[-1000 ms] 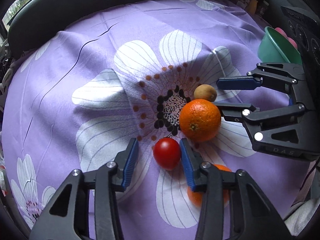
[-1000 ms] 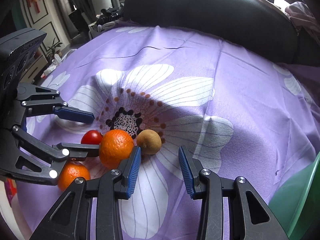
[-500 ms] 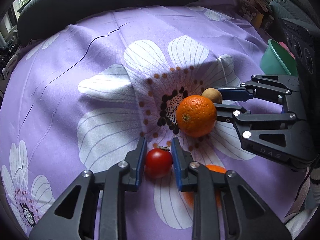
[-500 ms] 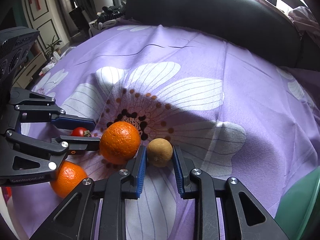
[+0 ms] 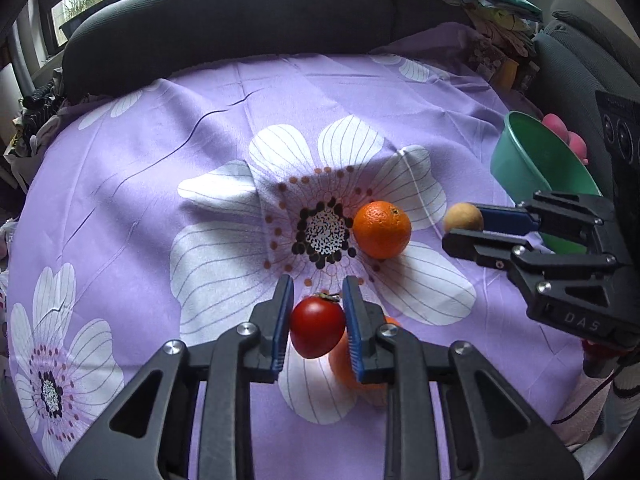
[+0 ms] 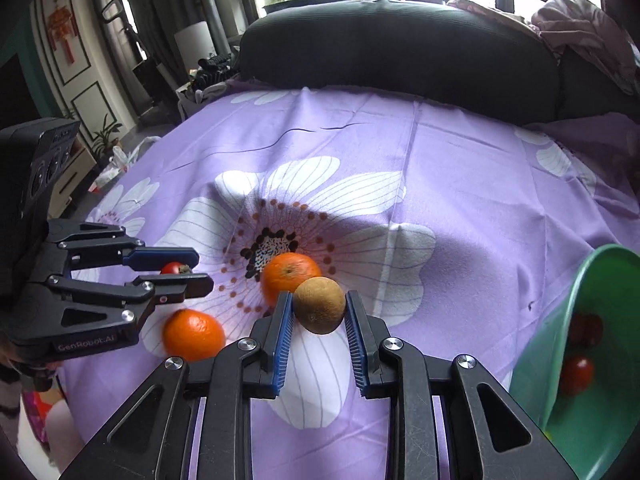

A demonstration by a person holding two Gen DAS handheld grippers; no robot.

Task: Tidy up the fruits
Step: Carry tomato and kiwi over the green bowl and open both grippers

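Purple cloth printed with big white flowers covers the surface, with a dark cushion behind it and windows beyond.

Between the blue pads of the left gripper sits a glossy red tomato with a dried brown calyx on top; the jaws are clamped on it and it is raised off the cloth. Partly hidden behind it, an orange lies on a white petal. A second, larger orange, dimpled and bright, rests beside the flower's dark speckled centre.

The right gripper has its jaws clenched on a small round brown fruit with a dull, rough skin, held above the cloth just in front of the larger orange. A green bowl stands tilted at the right edge, with red fruits inside.

Raised letters "DAS" show on the right gripper's body in the left wrist view; "GenRobot.AI" is readable on the left gripper's body in the right wrist view.
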